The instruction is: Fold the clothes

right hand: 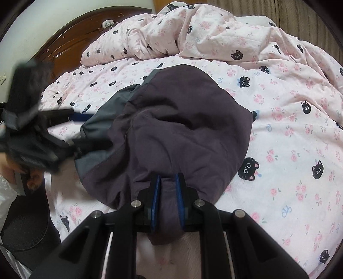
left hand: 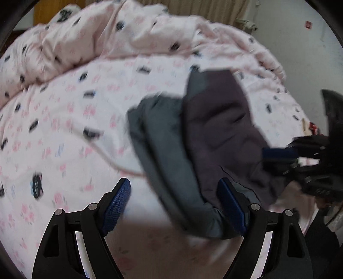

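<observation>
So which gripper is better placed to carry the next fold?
Right, probably. The right gripper is shut on the purple garment's near edge. The left gripper is open, one finger against the grey part, holding nothing.

Purple-grey garment (right hand: 182, 128), bunched (partly folded), on bed

purple-grey garment (right hand: 182, 128), pink cat-print bedding (right hand: 289, 139)

You're working over a bed with a pale pink cotton sheet (right hand: 289, 150) printed with black cat faces and pink roses. A matching rumpled pink duvet (right hand: 193, 32) is bunched at its far side. Dark brown curved wooden headboard (right hand: 70, 40) sits against a plain white wall (right hand: 53, 12). Beige ribbed curtain (left hand: 203, 7) hangs behind. Soft, dim indoor light.
</observation>
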{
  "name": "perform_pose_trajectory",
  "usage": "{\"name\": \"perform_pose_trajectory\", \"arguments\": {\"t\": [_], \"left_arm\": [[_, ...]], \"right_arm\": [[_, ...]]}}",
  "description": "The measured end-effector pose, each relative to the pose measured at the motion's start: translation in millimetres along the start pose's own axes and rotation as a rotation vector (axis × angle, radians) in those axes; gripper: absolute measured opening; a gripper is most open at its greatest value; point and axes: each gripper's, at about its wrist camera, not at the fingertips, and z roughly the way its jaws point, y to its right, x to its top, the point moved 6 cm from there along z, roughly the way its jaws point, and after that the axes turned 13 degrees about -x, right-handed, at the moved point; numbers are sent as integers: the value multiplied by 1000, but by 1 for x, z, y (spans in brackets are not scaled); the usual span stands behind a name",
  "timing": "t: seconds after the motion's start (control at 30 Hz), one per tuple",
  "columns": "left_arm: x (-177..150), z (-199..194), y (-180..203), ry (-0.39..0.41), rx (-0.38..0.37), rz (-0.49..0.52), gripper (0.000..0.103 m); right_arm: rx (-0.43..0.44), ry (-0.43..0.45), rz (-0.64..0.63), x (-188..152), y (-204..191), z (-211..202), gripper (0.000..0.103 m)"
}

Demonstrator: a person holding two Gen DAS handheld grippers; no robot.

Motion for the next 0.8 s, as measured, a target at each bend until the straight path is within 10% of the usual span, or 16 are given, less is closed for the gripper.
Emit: {"name": "perform_pose_trajectory", "arguments": {"t": [0.27, 0.4, 0.8], "left_arm": [[-9, 6, -14, 22, -40, -33, 89], [-10, 6, -16, 26, -46, -32, 89], [-10, 7, -18, 40, -82, -29, 89]], "right_arm": [[104, 62, 211, 4, 26, -22, 20], [150, 99, 336, 4, 43, -33, 72], [429, -45, 683, -26, 44, 24, 70]]}}
